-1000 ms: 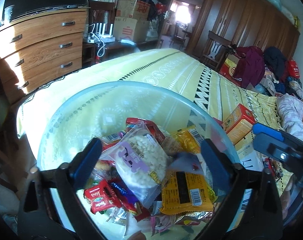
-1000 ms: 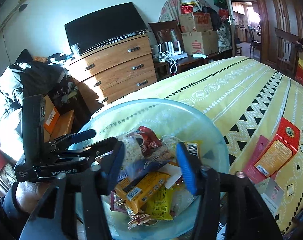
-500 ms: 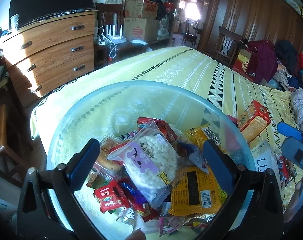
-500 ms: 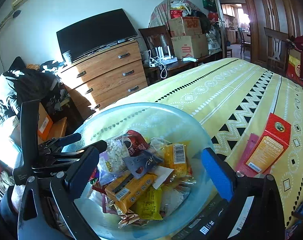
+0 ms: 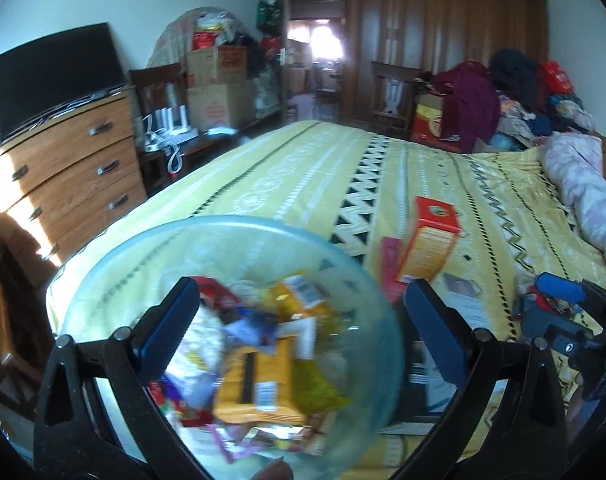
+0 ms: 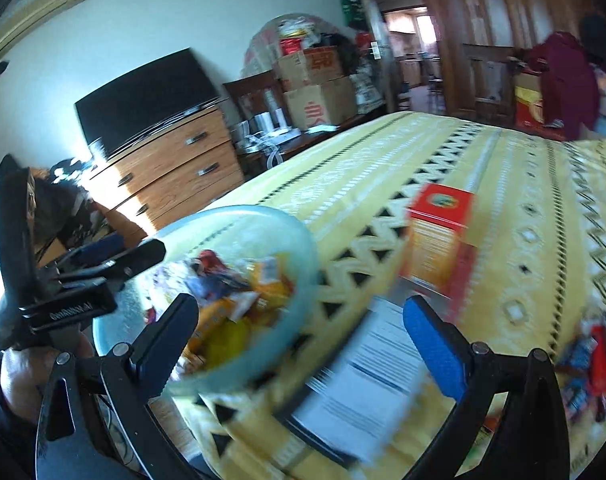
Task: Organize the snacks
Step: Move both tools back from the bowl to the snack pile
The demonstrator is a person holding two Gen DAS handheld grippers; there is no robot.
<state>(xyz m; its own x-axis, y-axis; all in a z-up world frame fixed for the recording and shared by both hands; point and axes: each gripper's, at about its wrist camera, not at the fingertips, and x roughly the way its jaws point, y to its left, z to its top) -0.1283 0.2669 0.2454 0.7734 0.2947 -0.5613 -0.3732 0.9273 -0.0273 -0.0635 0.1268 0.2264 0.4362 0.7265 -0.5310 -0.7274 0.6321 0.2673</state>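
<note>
A clear bluish bowl (image 5: 115,264) full of snack packets (image 5: 259,384) sits at the near corner of the bed; it also shows in the right wrist view (image 6: 303,248). My left gripper (image 5: 303,328) is open and empty, its jaws spread over the bowl. My right gripper (image 6: 299,336) is open and empty, to the right of the bowl, above a white box (image 6: 363,392). An orange and red box (image 5: 431,248) lies right of the bowl, also in the right wrist view (image 6: 439,240). Loose packets (image 6: 591,368) lie at the right.
The yellow patterned bedspread (image 5: 343,176) stretches away. A wooden dresser (image 5: 71,184) with a TV stands to the left, cardboard boxes (image 5: 219,88) behind. Clothes are piled (image 5: 503,96) at the far right. A rolled quilt (image 5: 583,192) lies on the right.
Both grippers have swung right and pulled back from the bowl. The right gripper's jaws have opened wide and left the snacks.
</note>
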